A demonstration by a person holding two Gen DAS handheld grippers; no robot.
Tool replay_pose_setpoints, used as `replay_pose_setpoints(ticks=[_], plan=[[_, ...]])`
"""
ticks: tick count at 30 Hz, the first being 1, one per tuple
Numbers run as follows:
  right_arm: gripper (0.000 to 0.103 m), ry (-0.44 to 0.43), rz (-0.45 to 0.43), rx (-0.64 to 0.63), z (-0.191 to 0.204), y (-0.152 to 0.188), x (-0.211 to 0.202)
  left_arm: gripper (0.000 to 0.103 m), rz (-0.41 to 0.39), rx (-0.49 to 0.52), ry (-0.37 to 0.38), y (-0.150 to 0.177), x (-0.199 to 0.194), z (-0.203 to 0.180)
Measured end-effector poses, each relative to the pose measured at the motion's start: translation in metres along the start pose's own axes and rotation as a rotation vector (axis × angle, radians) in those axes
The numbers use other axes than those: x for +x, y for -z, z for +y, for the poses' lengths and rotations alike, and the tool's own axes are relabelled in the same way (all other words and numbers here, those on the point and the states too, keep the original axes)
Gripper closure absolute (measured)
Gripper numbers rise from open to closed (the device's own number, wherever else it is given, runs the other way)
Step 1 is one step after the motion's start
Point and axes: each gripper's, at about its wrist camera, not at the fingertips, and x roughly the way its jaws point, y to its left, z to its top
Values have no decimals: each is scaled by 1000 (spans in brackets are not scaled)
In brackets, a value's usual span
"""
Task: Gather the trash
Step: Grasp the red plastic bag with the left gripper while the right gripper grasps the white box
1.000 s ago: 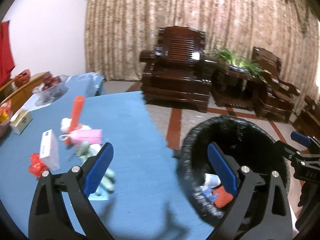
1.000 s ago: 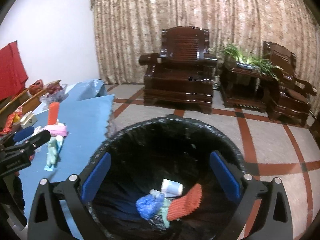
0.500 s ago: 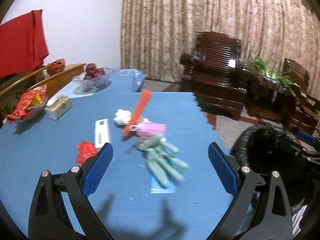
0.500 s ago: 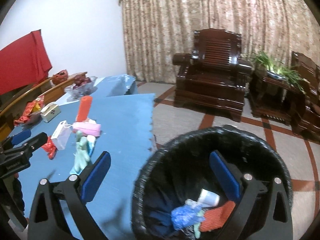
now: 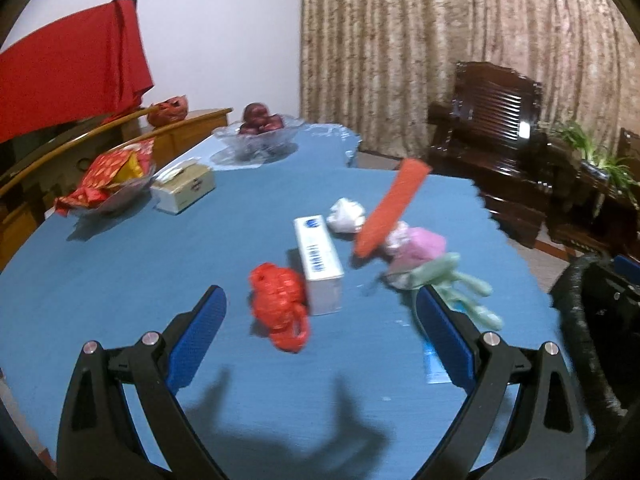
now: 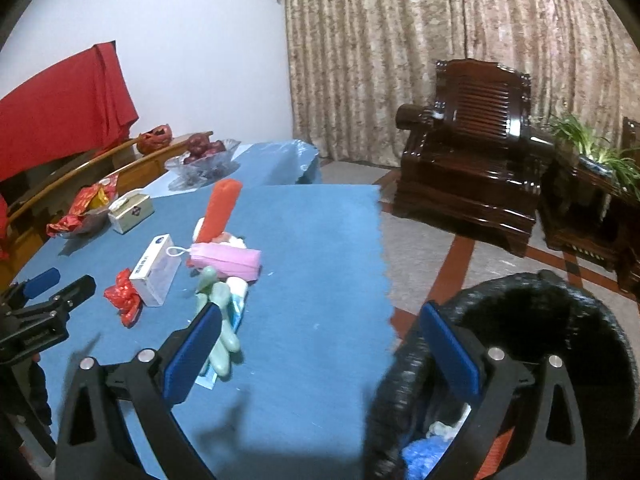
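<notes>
The white box lay lengthwise, pointing away, just ahead of the left tool, whose fingers stood apart, empty.

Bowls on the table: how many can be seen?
2. A fruit bowl stands at the far end of the table; a bowl with red wrappers stands at its left edge. More may be out of view.
</notes>
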Motion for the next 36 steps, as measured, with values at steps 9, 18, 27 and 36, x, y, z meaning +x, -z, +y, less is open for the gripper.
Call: replay_pose_setpoints(ticks=[9, 18, 27, 36], plan=[[8, -41, 27, -52, 37, 1, 34, 16, 54, -37, -69, 11, 40, 34], [10, -63, 51, -83, 55, 1, 54, 28, 136, -65, -59, 19, 86, 45], [12, -82, 63, -100, 71, 1, 70, 82, 207, -128, 41, 20, 105, 55], [17, -165, 46, -124, 116, -9, 81, 86, 133, -122, -33, 13, 67, 80]])
